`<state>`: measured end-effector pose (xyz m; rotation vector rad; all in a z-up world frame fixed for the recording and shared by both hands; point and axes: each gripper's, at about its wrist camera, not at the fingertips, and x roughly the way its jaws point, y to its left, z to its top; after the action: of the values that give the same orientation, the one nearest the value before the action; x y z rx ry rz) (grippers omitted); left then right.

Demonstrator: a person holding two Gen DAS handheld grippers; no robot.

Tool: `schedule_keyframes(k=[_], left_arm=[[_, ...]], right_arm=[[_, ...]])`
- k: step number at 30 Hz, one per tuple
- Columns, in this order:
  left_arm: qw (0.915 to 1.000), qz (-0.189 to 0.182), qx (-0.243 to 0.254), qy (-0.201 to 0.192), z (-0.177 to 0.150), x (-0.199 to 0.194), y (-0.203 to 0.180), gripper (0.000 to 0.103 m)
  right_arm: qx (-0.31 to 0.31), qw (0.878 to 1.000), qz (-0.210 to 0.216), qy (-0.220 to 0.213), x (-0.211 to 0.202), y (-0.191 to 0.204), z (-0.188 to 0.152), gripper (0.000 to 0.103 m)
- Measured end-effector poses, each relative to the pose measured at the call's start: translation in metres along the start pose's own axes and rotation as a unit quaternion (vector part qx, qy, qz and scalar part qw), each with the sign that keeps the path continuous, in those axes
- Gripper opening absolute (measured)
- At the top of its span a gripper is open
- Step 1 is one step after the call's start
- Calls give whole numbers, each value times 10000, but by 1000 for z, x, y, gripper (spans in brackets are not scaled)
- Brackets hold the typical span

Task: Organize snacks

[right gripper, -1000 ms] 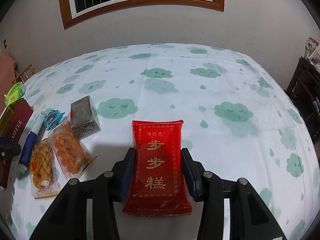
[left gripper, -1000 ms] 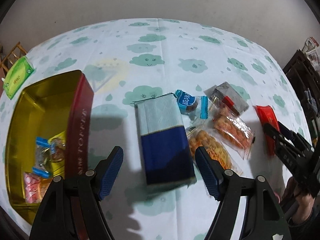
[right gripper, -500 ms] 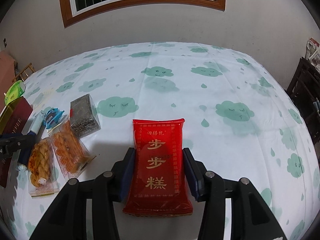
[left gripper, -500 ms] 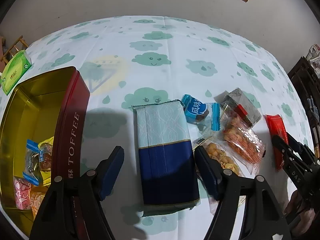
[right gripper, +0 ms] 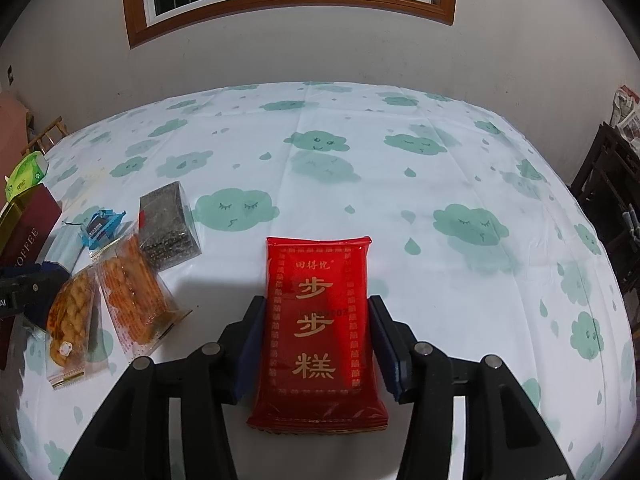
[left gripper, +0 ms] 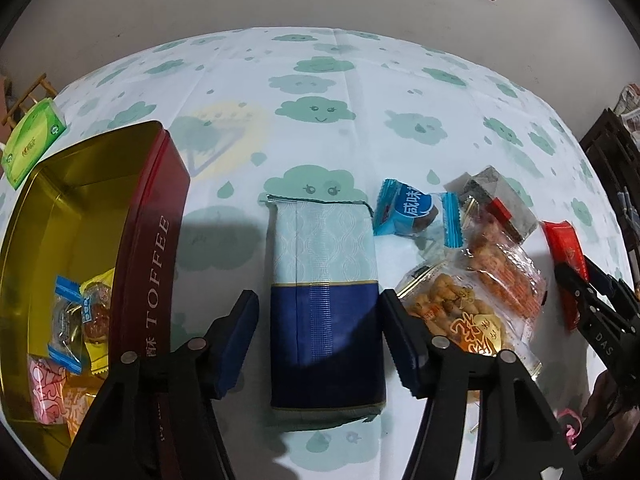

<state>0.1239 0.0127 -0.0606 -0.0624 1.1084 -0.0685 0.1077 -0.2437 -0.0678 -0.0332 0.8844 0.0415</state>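
Observation:
My left gripper [left gripper: 320,340] is open, its jaws on either side of a pale-and-dark-blue packet [left gripper: 324,304] lying on the table, small gaps on both sides. An open gold toffee tin [left gripper: 156,248] with several wrapped sweets inside stands to its left. My right gripper [right gripper: 318,344] has its pads against the sides of a red snack packet [right gripper: 320,328] that rests on the cloth. Between the grippers lie a blue wrapped sweet [left gripper: 412,208], two clear bags of fried snacks [left gripper: 500,276] and a dark seaweed packet [right gripper: 168,228].
A cloud-print tablecloth [right gripper: 360,160] covers the table. A green box [left gripper: 34,140] sits at the far left edge behind the tin. Dark furniture [right gripper: 612,184] stands to the right, and a wall with a window lies behind the table.
My left gripper has moved forward, so the blue packet now sits further in between its jaws. The right gripper and red packet have barely moved.

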Motion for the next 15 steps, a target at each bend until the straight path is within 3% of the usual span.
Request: schedule_keyframes(k=[3,15], left_arm=[[9999,58,81,-20,-1,-1,0,46],[9993,72,371,-76,-9,-7,-5,45]], right_arm=[[-6,10000,-5,2,0,0,0,51],[-4,10000,-8,1,1,0,0,51]])
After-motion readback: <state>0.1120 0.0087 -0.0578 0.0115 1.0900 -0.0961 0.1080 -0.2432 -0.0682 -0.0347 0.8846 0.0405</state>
